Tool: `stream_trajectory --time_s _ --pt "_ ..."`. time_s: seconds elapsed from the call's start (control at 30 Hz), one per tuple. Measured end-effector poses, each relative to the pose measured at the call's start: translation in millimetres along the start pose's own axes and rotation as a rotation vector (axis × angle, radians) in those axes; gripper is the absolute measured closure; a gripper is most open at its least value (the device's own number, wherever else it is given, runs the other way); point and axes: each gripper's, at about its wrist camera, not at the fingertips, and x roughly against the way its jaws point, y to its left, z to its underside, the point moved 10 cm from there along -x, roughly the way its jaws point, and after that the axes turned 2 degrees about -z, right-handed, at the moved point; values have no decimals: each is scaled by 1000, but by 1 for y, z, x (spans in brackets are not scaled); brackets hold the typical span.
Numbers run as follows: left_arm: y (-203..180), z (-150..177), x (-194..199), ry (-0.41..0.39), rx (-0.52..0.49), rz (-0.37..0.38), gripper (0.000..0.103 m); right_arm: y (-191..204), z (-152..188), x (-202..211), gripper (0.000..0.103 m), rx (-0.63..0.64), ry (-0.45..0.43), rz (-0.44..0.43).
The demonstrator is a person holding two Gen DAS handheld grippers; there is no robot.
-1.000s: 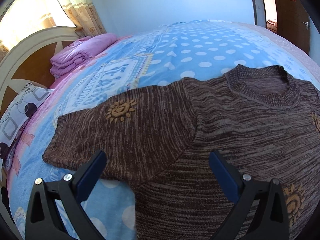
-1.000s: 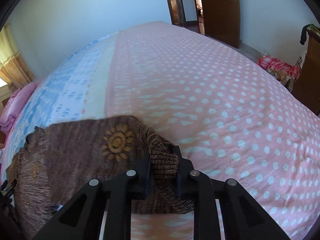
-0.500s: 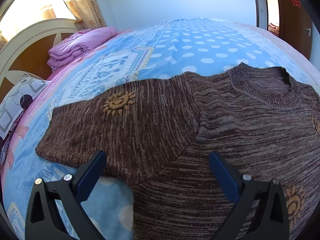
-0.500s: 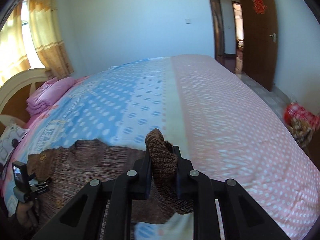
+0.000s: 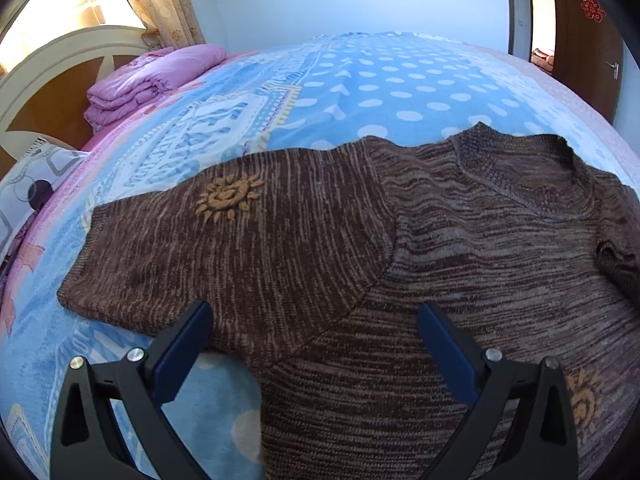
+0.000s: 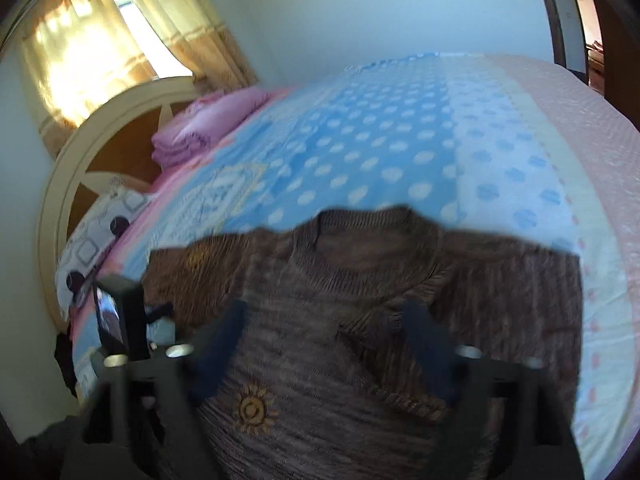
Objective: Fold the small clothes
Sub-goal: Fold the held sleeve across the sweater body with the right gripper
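Sweater point(image 5: 400, 280) sleeve, folded inward, may spring back: right gripper point(image 6: 324, 344) fingers have just opened, empty; left gripper point(image 5: 314, 340) fingers apart.

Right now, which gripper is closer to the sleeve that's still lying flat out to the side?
Left. The left gripper hangs open right over that flat sleeve. The right gripper, jaws just opened, is over the sweater's chest by the folded-in sleeve.

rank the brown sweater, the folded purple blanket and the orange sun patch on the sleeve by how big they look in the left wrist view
1. brown sweater, by far the largest
2. folded purple blanket, though it lies farther off, so it looks smaller than it is
3. orange sun patch, smallest
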Motion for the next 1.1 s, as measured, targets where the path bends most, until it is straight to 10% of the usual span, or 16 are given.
stream_trajectory --time_s 0.2,0.43,0.57,0.93,1.0,1.1 --pt "-10 -7 39 -18 -38 92 0 -41 57 44 19 4 9 61" --pt "-115 -32 102 -93 -242 260 0 -102 97 92 19 -94 -79 156" --pt "-171 -24 91 -79 -350 272 21 -95 113 100 19 -88 -145 121" --pt "-234 -23 54 -71 -402 266 23 -88 132 101 19 3 -161 165" --pt "-227 -29 48 -34 -338 288 65 -85 133 98 19 17 -156 160" --pt "-201 -42 33 21 -199 287 70 -81 137 96 19 17 -144 150"
